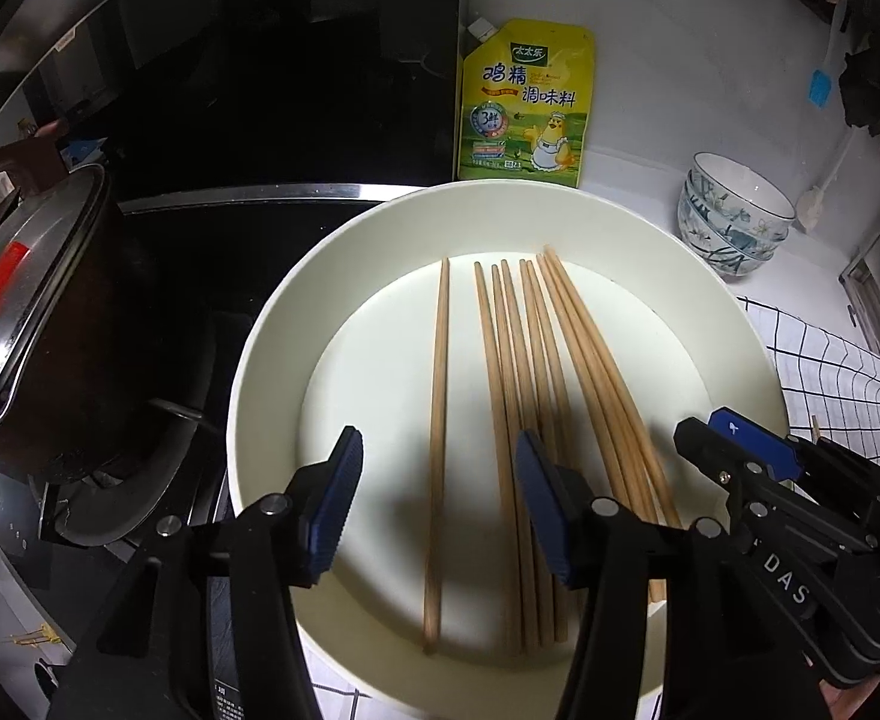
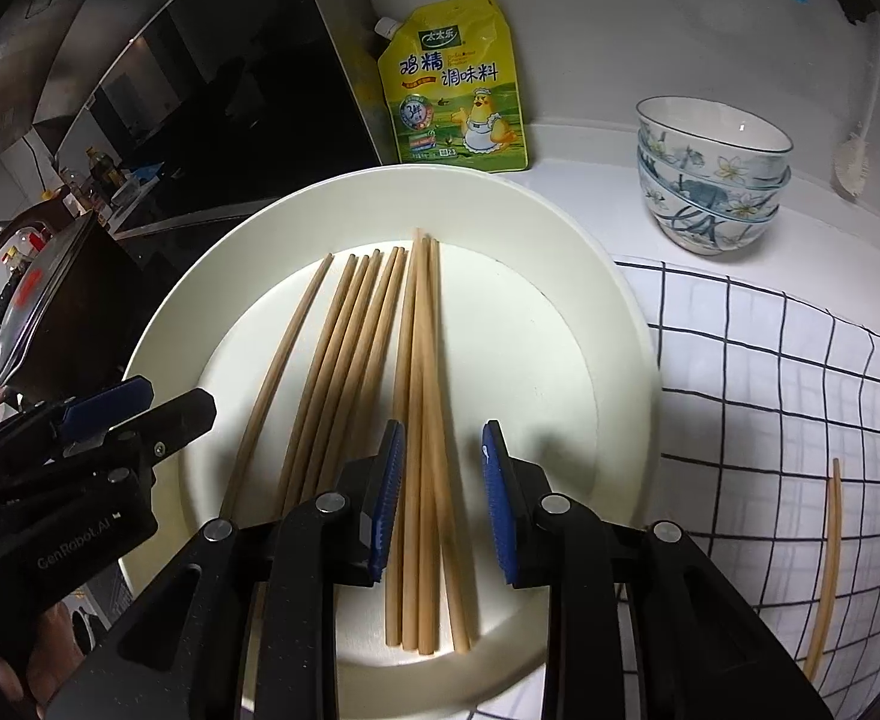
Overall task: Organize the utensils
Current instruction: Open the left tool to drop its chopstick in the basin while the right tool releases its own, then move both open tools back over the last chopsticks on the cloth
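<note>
Your left gripper (image 1: 437, 510) has jaws open, hovering over the white plate (image 1: 710, 312) at centre frame, straddling the lone chopstick (image 1: 438, 420) that lies apart on the left of the rest. Your right gripper (image 2: 442, 495) is also open, jaws either side of the right-hand chopstick bundle (image 2: 419, 420), not clamped on it. All those sticks lie lengthwise on the plate. One more chopstick (image 2: 827, 570) sits off the plate on the checked cloth (image 2: 770, 390), lower right. Yellow seasoning pouch (image 2: 458, 90) stands top centre, stacked bowls (image 2: 713, 174) upper right, pot with lid (image 1: 26, 312) at left.
</note>
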Demonstrator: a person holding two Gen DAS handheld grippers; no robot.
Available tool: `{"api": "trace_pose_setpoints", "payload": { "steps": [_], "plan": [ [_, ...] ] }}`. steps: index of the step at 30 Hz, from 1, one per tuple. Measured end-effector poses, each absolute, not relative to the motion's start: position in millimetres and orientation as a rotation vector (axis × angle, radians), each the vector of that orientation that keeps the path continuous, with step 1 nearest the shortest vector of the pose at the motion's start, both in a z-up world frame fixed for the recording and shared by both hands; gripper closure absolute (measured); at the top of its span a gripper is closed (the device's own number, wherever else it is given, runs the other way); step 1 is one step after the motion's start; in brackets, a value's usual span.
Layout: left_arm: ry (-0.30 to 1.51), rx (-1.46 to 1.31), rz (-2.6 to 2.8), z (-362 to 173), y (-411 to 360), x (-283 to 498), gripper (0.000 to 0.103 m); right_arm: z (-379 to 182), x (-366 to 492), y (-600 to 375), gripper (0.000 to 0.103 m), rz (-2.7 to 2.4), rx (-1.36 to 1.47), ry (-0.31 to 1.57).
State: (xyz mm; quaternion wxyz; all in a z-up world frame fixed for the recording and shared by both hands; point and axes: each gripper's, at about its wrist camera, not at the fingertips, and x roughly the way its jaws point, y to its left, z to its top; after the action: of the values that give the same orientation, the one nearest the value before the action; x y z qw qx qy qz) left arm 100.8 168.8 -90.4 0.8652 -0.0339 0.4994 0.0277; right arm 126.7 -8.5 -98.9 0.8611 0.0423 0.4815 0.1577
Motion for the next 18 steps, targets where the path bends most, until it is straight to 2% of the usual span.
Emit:
{"api": "trace_pose_setpoints", "payload": {
  "steps": [15,18],
  "plan": [
    [1.026,-0.084,0.041,-69,138,78,0.05,-74,94,-48,0.076,0.299,0.076,0.975],
    [1.019,-0.082,0.037,-64,126,72,0.046,-70,86,-60,0.076,0.293,0.072,0.97]
  ]
}}
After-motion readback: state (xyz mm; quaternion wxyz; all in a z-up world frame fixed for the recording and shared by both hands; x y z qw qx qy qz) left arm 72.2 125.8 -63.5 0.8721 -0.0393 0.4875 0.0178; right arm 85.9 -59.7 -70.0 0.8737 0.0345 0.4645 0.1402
